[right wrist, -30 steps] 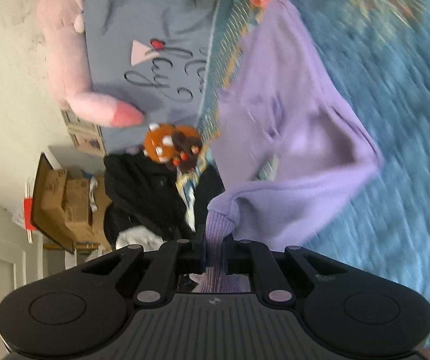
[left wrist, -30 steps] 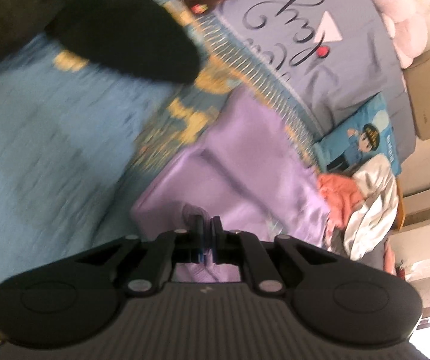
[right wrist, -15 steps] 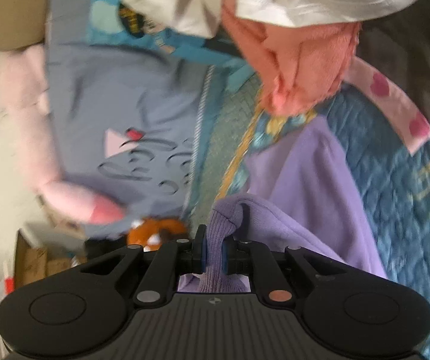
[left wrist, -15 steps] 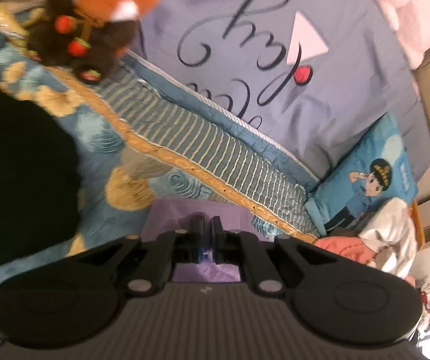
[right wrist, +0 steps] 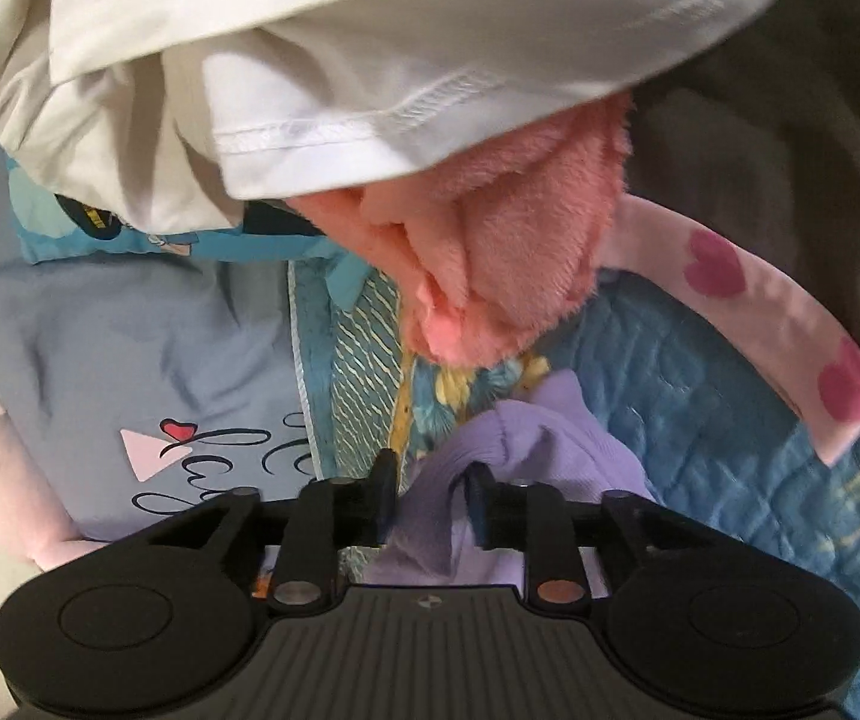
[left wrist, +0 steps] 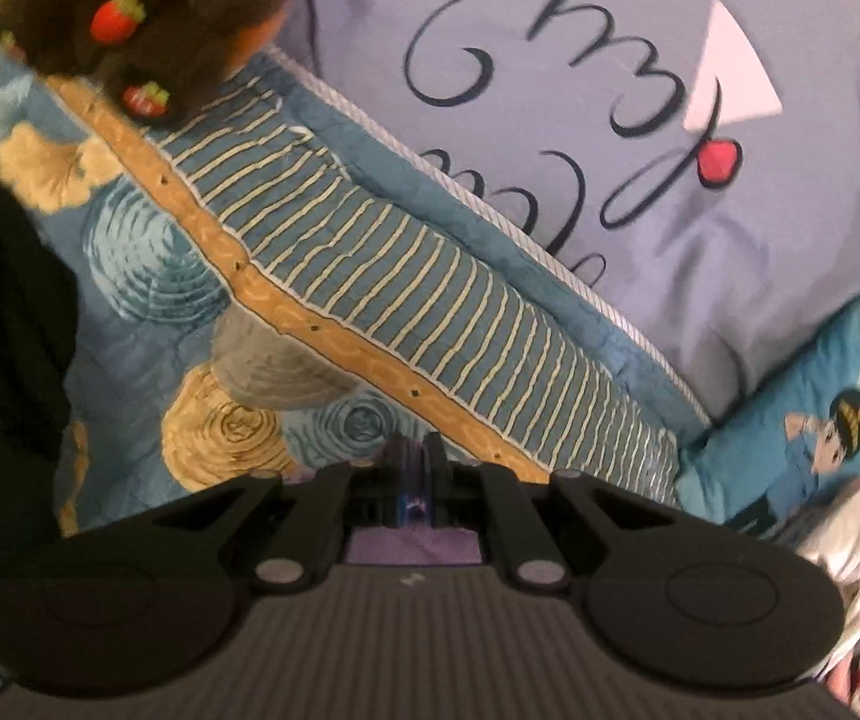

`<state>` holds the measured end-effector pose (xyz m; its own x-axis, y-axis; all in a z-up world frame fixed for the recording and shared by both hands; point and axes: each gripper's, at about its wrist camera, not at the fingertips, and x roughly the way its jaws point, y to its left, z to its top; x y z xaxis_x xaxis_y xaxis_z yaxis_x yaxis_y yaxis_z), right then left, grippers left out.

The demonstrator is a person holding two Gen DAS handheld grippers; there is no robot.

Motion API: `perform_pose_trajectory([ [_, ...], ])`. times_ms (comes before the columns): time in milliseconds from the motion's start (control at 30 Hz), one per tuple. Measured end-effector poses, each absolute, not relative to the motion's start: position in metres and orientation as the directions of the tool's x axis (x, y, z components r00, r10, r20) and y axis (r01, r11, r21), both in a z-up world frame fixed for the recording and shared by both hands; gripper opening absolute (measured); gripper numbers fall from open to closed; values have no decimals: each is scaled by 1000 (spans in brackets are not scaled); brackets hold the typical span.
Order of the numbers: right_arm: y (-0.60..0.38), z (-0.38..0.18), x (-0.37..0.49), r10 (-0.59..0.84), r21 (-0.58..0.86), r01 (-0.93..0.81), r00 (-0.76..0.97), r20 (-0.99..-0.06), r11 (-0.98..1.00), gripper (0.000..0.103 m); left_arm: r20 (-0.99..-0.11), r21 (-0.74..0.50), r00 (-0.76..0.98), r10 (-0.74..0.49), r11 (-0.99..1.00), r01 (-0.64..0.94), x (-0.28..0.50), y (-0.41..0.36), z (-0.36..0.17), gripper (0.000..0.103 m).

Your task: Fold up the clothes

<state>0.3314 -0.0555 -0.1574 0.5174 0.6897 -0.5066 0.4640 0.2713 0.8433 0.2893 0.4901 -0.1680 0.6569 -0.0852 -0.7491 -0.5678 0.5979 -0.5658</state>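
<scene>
Right wrist view shows the right gripper [right wrist: 433, 495] with jaws parted around a purple garment [right wrist: 541, 444] on the quilt [right wrist: 700, 372], mid-fold by my judgement. Left gripper [left wrist: 414, 471] is pinched on purple cloth; next comes laying that edge flat.

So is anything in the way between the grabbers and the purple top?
Nothing visible. The right gripper has its fingers apart with a bunched bit of the purple top between them. The left gripper is pinched shut on a sliver of purple cloth. The pink fleece lies farther ahead, apart from them.

A blue quilted bed [left wrist: 147, 324] bears a lavender garment [right wrist: 556, 420] and pillow [left wrist: 640, 192].
</scene>
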Motion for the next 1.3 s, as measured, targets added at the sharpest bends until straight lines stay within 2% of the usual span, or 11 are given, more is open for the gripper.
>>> perform_pose_trajectory([
  [200,-52,-137,345,608,847,358,589,-531,393,52,-765,-510,642,-39,645,-569,288,488,-161,11],
  [467,-41,-99,307,605,782,75,590,-535,619,52,-778,-380,627,23,778,-500,265,471,-127,12],
  [633,-55,-107,242,558,703,-3,611,-561,711,54,-836,-214,544,70,872,-440,219,442,-137,26],
  [767,-73,-141,196,570,738,73,587,-575,671,58,-792,-365,610,-31,824,-432,161,443,-153,36],
  [867,-69,-164,176,607,782,131,558,-566,610,58,-754,-435,657,-16,761,-480,122,437,-153,38],
  [1067,-46,-194,162,674,840,188,519,-526,509,57,-769,-437,638,-29,753,-492,105,403,-146,50],
  [1167,-39,-196,163,646,861,217,584,-492,460,57,-782,-431,622,-39,756,-494,99,385,-142,55],
  [1200,-38,-197,163,629,863,232,604,-490,449,56,-787,-431,616,-43,753,-498,98,381,-143,55],
  [1233,-37,-197,163,611,864,247,623,-488,438,47,-792,-436,608,-49,743,-508,100,380,-146,55],
  [1267,-36,-197,163,593,865,261,642,-487,428,38,-798,-440,600,-56,734,-518,101,378,-150,55],
  [1300,-37,-197,163,577,861,268,652,-492,432,22,-804,-442,592,-58,725,-528,102,378,-154,55],
])
